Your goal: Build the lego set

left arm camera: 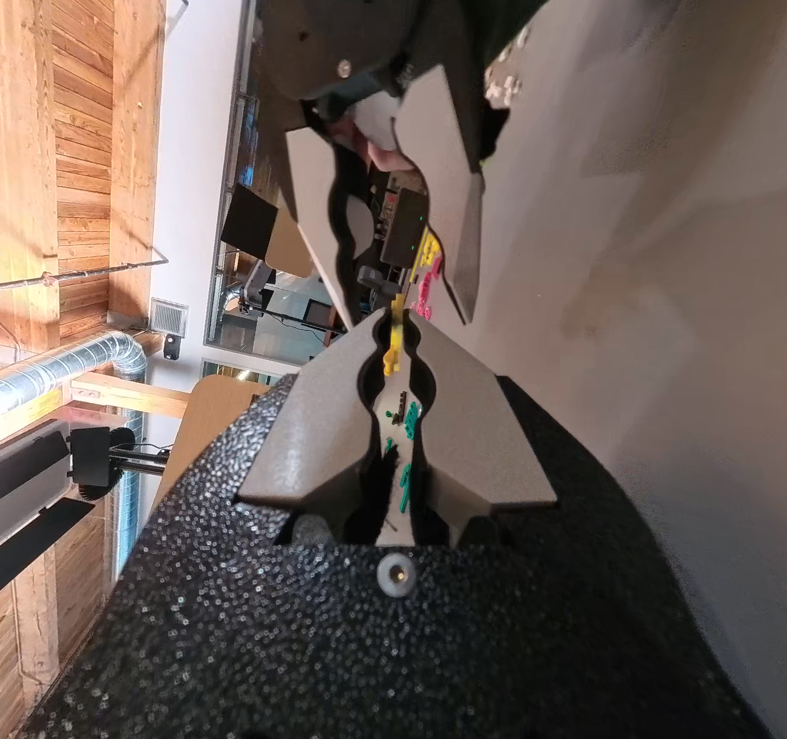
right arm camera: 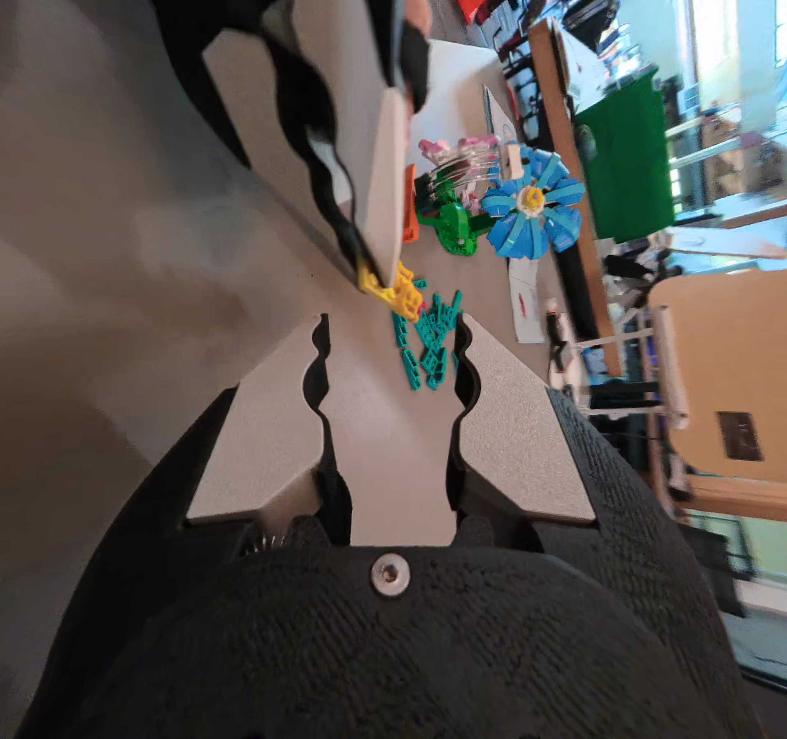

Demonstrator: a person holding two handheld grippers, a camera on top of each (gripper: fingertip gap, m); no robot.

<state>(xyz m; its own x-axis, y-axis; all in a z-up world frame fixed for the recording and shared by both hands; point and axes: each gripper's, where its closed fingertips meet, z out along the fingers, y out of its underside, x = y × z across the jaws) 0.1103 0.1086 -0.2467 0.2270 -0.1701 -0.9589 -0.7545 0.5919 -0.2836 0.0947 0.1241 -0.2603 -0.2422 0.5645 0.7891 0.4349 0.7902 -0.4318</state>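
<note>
The pale grey table (right arm camera: 127, 207) sits in a workshop with wood-plank walls (left arm camera: 85, 122). The left gripper (left arm camera: 396, 314) pinches a yellow lego piece (left arm camera: 394, 344); the right gripper (right arm camera: 392, 322) hangs spread and empty above teal lego pieces (right arm camera: 430, 339). A blue lego flower (right arm camera: 532, 203) lies farther off, blurred

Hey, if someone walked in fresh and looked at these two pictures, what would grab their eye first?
Probably the finished blue flower standing at the far side of the table, bright against the clutter behind. Next, the yellow lego piece pinched in the left gripper, lifted off the table. The open right gripper faces it, with a heap of teal pieces on the table beyond.
</note>
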